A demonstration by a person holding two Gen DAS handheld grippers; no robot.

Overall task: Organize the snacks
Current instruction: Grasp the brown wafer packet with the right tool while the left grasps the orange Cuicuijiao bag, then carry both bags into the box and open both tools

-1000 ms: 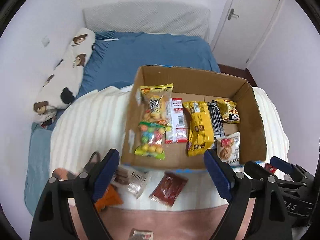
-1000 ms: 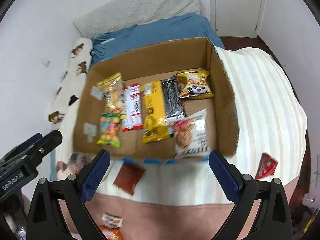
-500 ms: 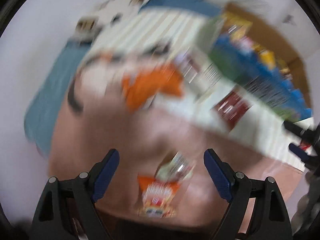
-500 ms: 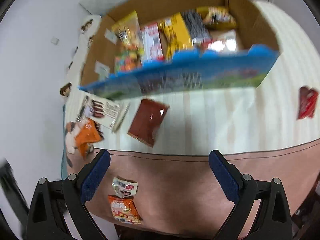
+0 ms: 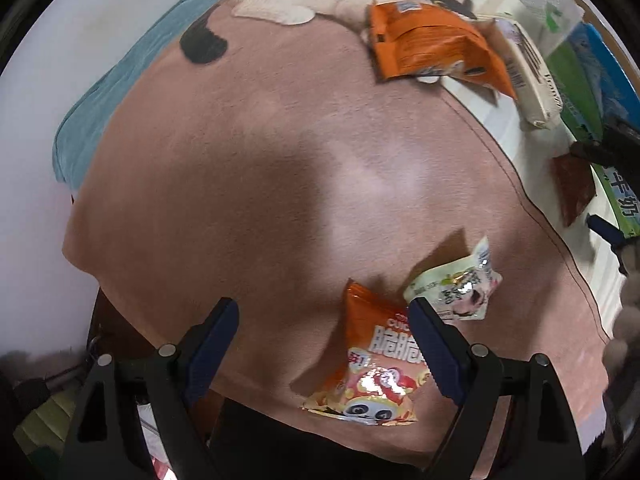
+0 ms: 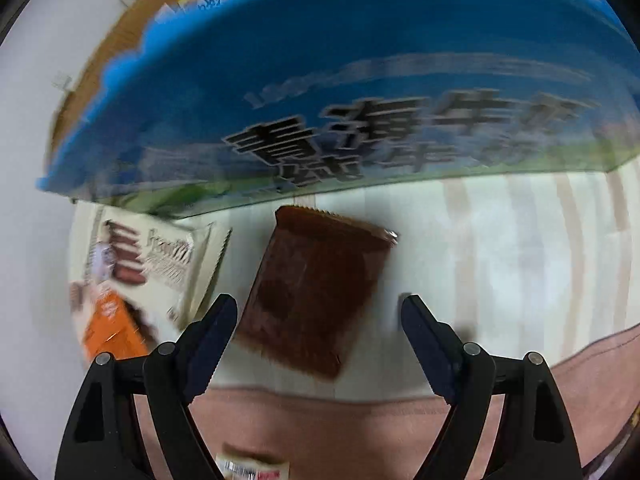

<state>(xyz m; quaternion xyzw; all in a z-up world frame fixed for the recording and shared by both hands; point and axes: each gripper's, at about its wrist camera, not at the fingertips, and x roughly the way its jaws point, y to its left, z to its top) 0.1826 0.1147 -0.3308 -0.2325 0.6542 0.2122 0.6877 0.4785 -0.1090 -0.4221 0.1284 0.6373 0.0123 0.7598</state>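
Left wrist view, five snack packets:
- orange panda packet (image 5: 372, 364), bottom centre, between the apart fingers of the left tool (image 5: 324, 344), unpressed
- pale packet (image 5: 456, 286), just beside it
- orange packet (image 5: 424, 42), top
- white packet (image 5: 528, 76), top right
- brown packet (image 5: 572, 190), right edge

All lie on the pink blanket (image 5: 260, 180) and striped cover.

Right wrist view: right tool (image 6: 320, 320), jaws just closing yet apart, straddles the brown packet (image 6: 316, 288) below the blue box wall (image 6: 320, 60).

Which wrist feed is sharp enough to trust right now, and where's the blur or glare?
Left wrist: mostly sharp; glare on the orange panda packet, gripper shadow across the pink blanket. Right wrist: motion-smeared, the blue box lettering streaked and the brown packet soft.
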